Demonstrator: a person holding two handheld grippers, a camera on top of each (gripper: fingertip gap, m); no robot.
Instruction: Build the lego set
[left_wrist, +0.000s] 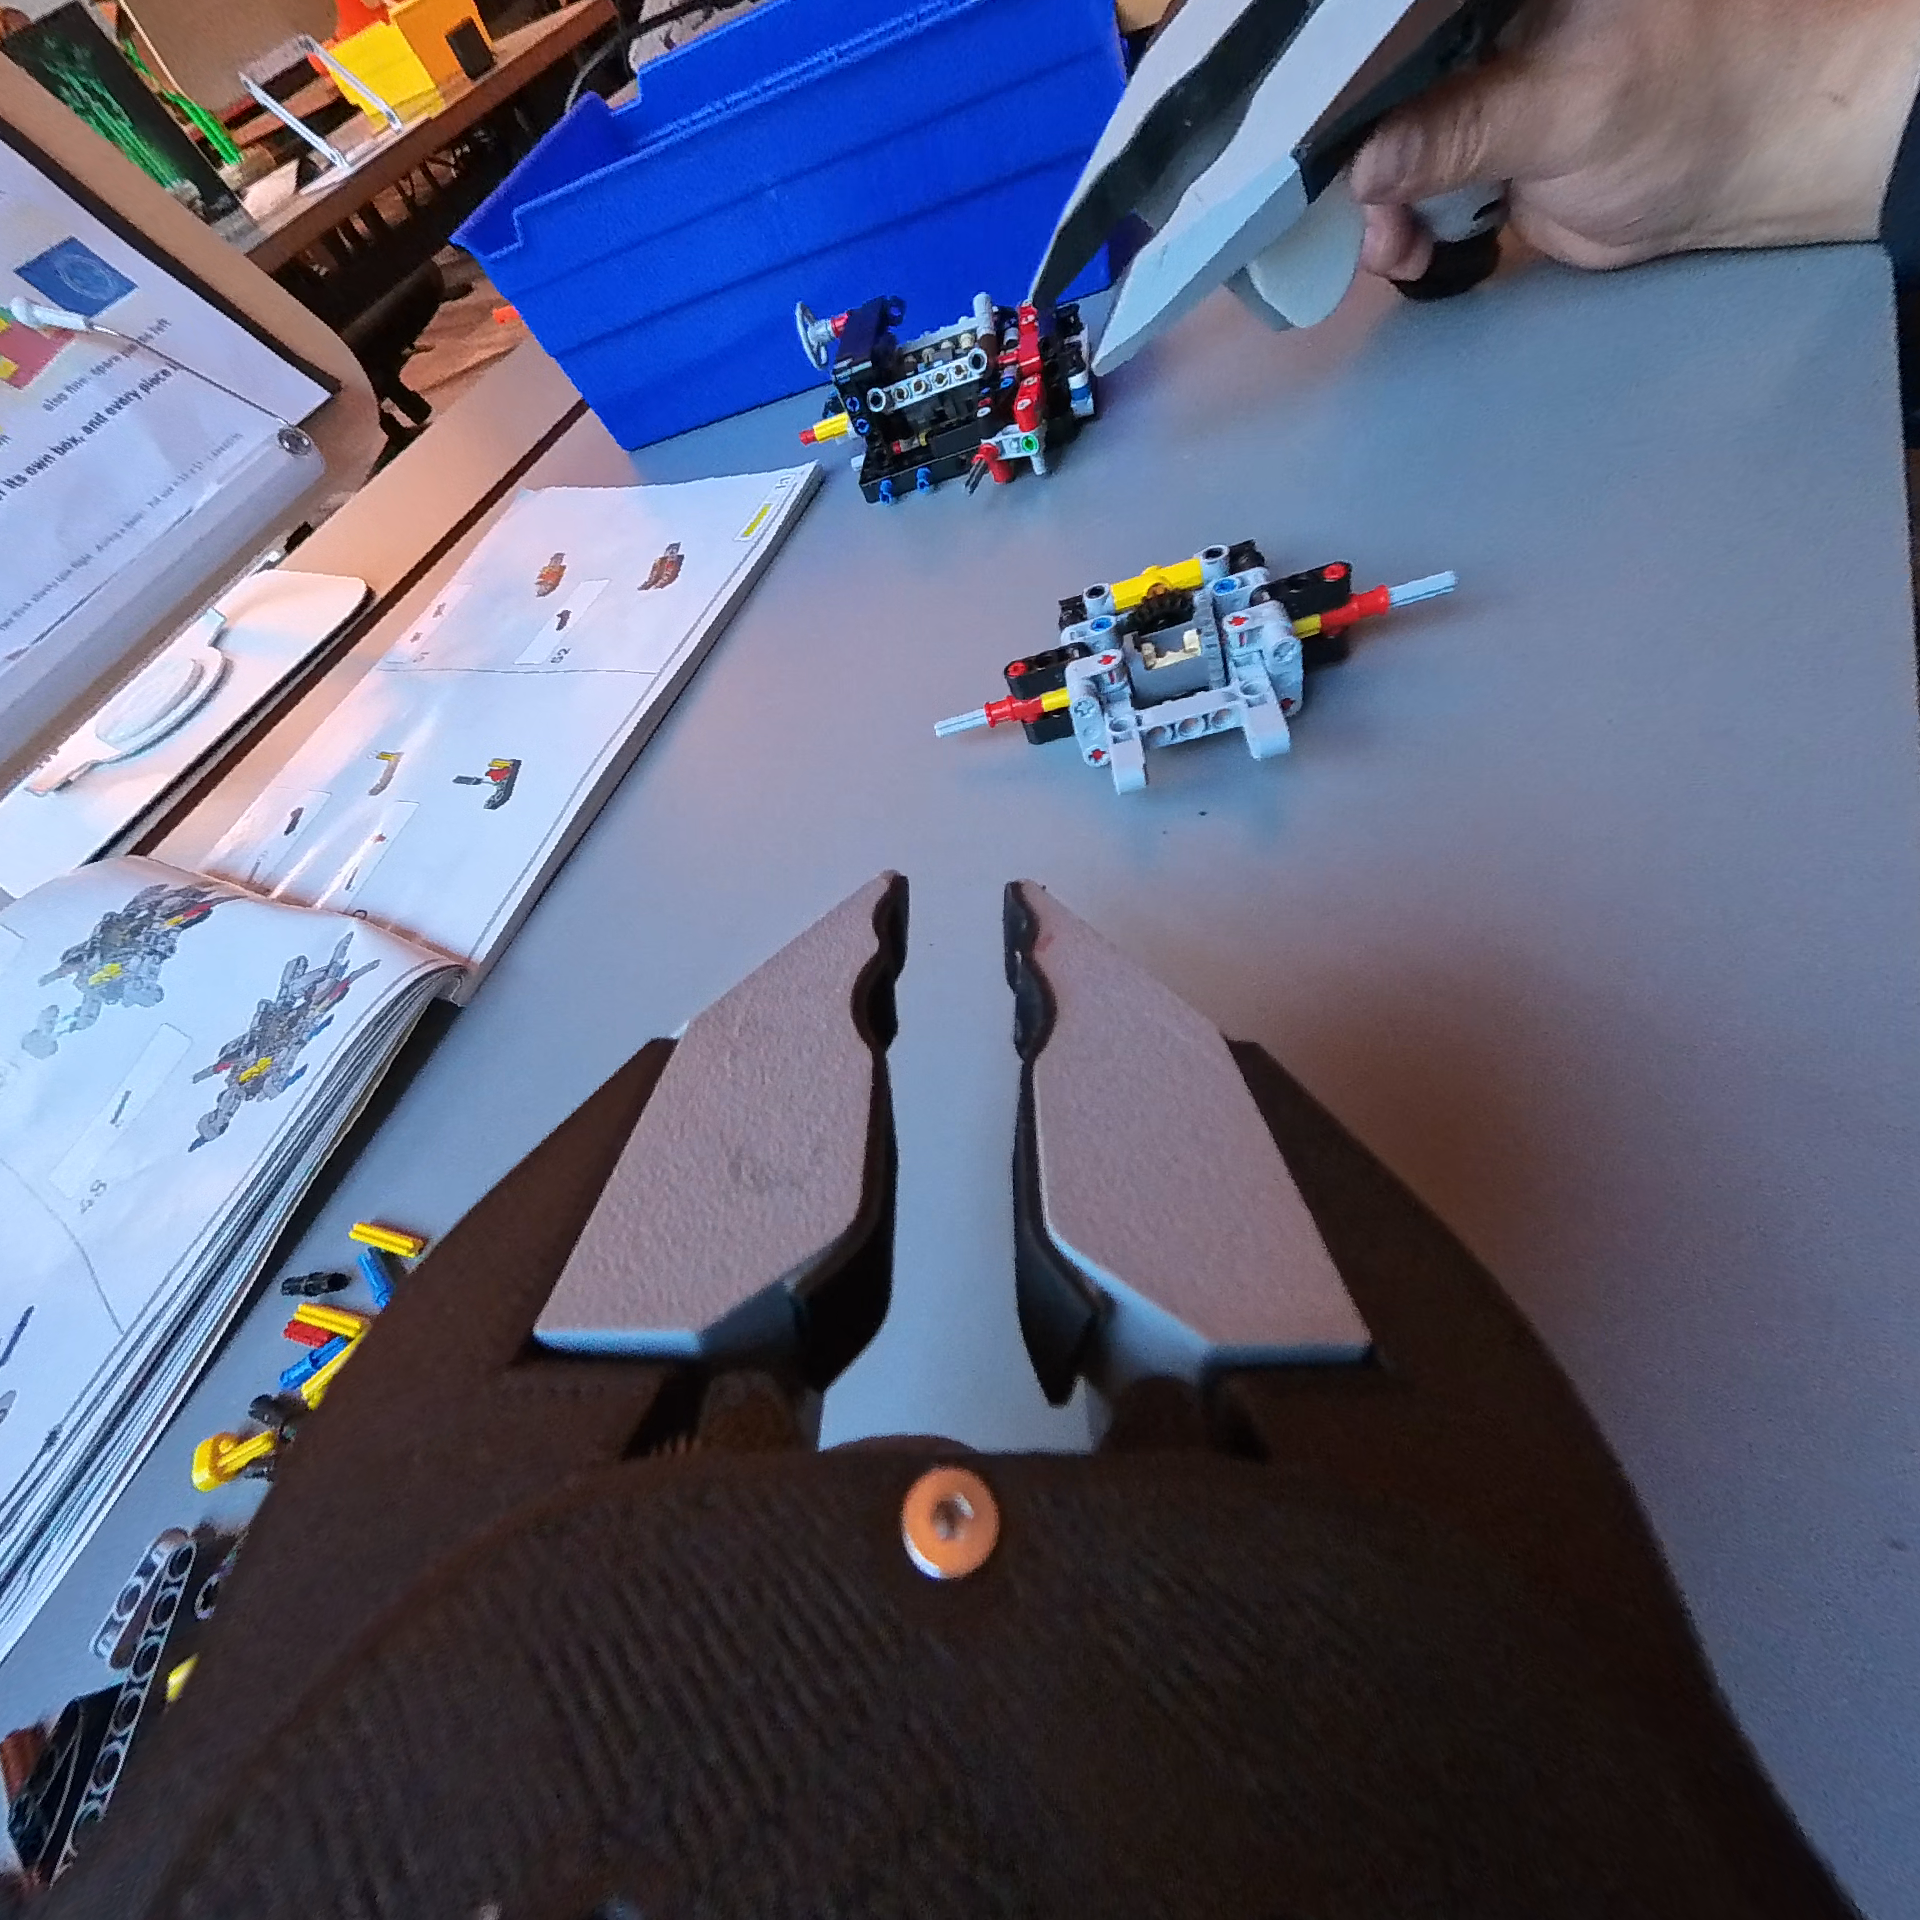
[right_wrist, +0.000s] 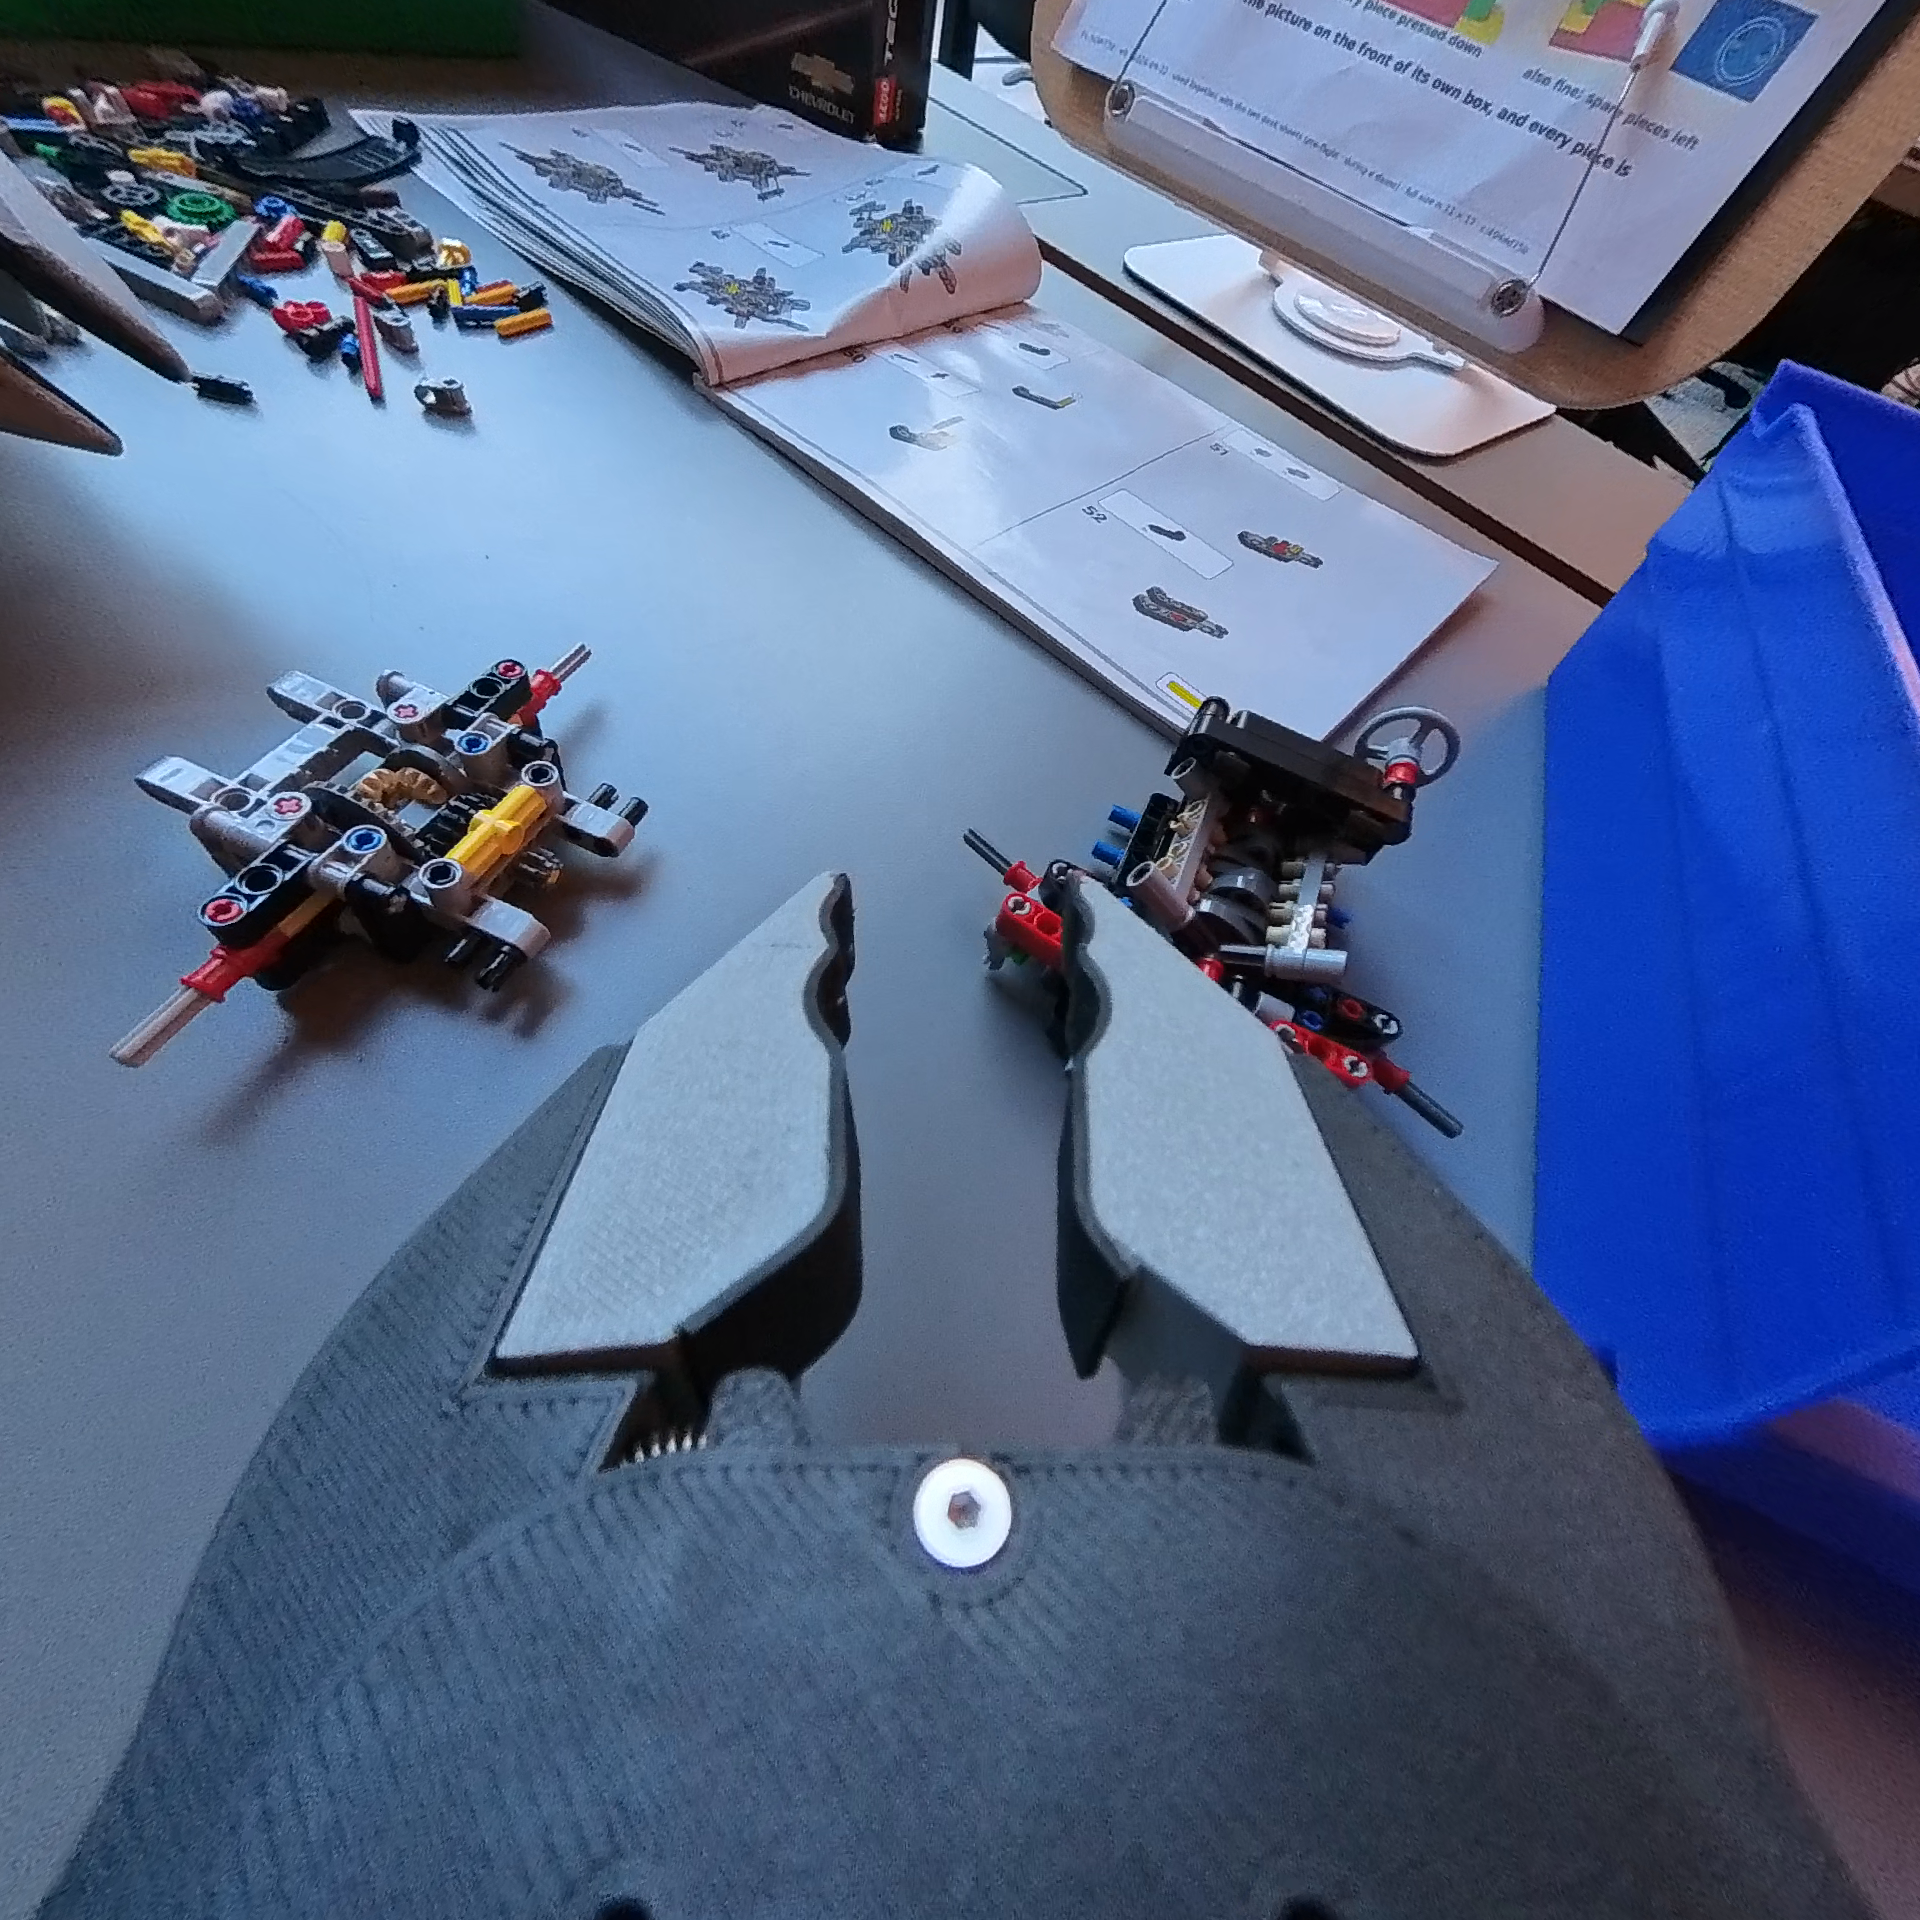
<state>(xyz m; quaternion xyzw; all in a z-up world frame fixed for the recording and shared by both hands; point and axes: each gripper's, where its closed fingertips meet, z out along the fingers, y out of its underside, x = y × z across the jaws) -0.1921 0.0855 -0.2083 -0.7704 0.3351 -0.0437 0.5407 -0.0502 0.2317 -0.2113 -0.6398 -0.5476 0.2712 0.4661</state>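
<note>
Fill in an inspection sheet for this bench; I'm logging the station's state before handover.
Surface: grey table, bare between the two builds.
Job's things: grey-and-black brick assembly lying flat; taller black-and-red brick assembly beside the blue bin; open instruction booklet.
Clutter: loose small brick parts heaped at the far corner, a few more by the booklet's edge.
Grippers: left gripper open, nothing between its fingers, over bare table. Right gripper open, nothing held, one finger at the taller assembly's red end; contact unclear.
Cables: thin white wire across the stand's sheet.
Surroundings: printed sheet on a stand; dark box; other tables behind.
</note>
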